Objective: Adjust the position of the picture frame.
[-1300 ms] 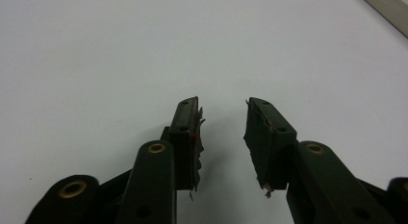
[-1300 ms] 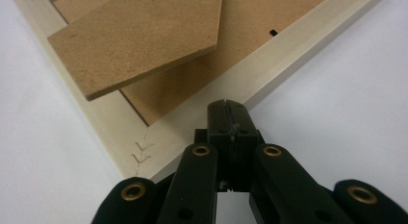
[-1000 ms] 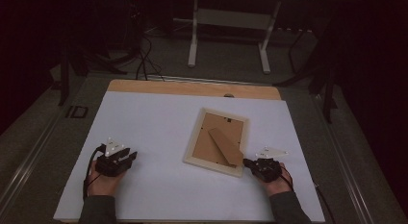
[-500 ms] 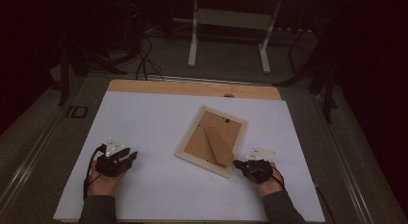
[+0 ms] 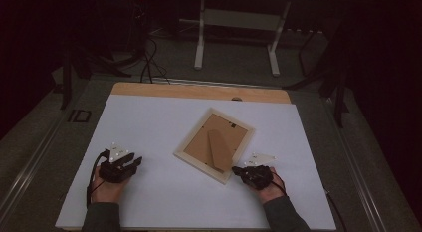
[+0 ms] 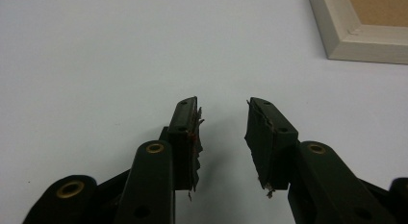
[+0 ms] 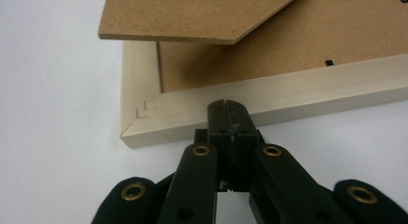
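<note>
A pale wooden picture frame [image 5: 196,162] lies face down on the white tabletop [image 5: 149,127], set at an angle. Its brown backing and fold-out stand [image 5: 217,150] face up. My right gripper [image 5: 235,169] is shut with nothing between its jaws, and its tip touches the frame's near right edge by the near corner. In the right gripper view the closed tip [image 7: 226,106] presses on the frame's rail [image 7: 298,89], under the raised stand [image 7: 192,17]. My left gripper [image 5: 137,162] rests on the table at the left, open and empty [image 6: 222,106]. A corner of the frame [image 6: 353,34] lies well ahead of it.
A strip of bare wood [image 5: 199,91] runs along the table's far edge. Beyond it stand white table legs [image 5: 200,38] and cables on a dark floor. A small black bracket [image 5: 78,116] sits off the table's left side.
My right hand has moved left with its shut tip against the frame. The frame's near end has swung left, so the frame has turned clockwise. The left gripper has stayed put.
</note>
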### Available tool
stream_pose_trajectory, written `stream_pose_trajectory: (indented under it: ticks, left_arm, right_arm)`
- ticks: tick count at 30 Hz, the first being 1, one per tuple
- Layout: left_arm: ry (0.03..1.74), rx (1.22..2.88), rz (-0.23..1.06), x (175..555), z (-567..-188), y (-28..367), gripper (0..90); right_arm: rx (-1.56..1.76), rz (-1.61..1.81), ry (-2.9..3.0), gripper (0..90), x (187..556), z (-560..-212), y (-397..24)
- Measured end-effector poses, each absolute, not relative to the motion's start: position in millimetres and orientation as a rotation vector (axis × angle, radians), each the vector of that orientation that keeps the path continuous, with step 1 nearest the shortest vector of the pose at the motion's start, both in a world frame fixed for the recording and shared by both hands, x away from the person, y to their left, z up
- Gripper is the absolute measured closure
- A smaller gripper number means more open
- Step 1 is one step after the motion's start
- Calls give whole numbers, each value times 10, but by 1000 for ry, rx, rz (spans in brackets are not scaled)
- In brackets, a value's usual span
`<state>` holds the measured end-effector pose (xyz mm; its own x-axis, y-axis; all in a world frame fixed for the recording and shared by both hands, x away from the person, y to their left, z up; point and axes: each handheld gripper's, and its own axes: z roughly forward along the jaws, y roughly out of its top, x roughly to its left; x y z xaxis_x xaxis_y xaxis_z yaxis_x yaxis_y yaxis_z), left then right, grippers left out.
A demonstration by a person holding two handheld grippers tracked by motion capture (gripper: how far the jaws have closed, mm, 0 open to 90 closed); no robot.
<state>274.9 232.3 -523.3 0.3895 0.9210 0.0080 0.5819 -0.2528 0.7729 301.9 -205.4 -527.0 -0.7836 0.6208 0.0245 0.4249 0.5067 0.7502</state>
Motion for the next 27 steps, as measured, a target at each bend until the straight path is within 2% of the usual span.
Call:
stream_pose_trajectory:
  ticks: [27]
  left_arm:
    - [1282, 1945, 615, 2743, -5227, 2305, 645]
  right_arm:
    - [762, 1132, 2538, 900, 3031, -5268, -1645]
